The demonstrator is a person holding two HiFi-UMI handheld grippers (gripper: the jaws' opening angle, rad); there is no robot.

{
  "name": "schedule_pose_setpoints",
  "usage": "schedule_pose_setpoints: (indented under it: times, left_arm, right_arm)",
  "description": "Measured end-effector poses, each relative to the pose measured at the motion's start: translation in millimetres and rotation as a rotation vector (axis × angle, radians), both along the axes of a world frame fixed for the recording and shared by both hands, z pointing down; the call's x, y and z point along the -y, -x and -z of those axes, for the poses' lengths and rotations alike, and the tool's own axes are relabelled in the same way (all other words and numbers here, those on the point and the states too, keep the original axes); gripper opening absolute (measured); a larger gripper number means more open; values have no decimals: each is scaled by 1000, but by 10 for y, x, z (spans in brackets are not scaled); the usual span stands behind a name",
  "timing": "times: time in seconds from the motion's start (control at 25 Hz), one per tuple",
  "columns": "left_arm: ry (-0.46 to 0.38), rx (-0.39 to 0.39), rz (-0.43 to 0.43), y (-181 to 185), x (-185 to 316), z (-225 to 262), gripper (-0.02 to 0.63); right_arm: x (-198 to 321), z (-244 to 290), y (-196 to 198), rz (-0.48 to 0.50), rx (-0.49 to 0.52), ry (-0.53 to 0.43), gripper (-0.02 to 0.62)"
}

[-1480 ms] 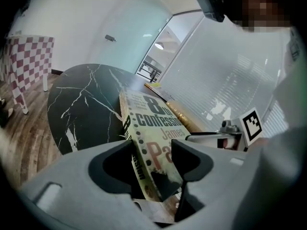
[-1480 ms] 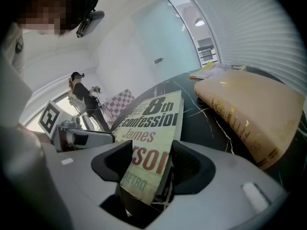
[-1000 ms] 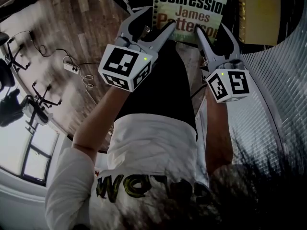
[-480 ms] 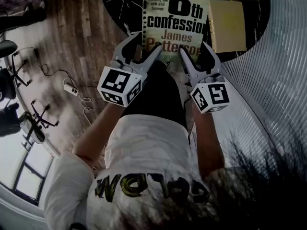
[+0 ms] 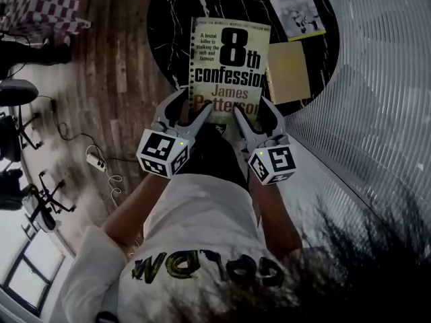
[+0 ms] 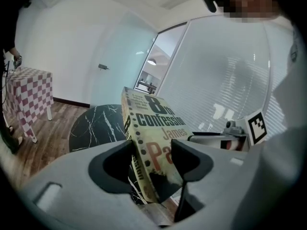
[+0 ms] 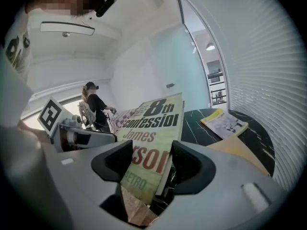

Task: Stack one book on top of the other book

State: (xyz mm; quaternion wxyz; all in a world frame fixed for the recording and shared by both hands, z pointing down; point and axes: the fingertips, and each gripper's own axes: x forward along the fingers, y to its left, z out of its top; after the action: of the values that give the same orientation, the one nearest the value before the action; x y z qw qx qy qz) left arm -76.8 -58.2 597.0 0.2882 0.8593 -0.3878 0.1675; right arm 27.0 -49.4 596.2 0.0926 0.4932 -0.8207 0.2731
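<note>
Above black marble table, you hold paperback aloft; left gripper and right gripper each pinch its near edge. Carrying step, I judge. Next: shift it over tan book, level it, lower square.

Near edge of book and part of the author's surname hidden behind left gripper and right gripper. Far edge of table cut off at picture top, near edge hidden under book. Print on booklet too small to read.
</note>
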Motion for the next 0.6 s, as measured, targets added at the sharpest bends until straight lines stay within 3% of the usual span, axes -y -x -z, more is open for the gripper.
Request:
schedule_pose_setpoints:
  times: [0.6]
  left_arm:
    - [-71,-9,38,-124,-208,740,254]
  right_arm:
    - [-186,742,-127,15,2,-78,261]
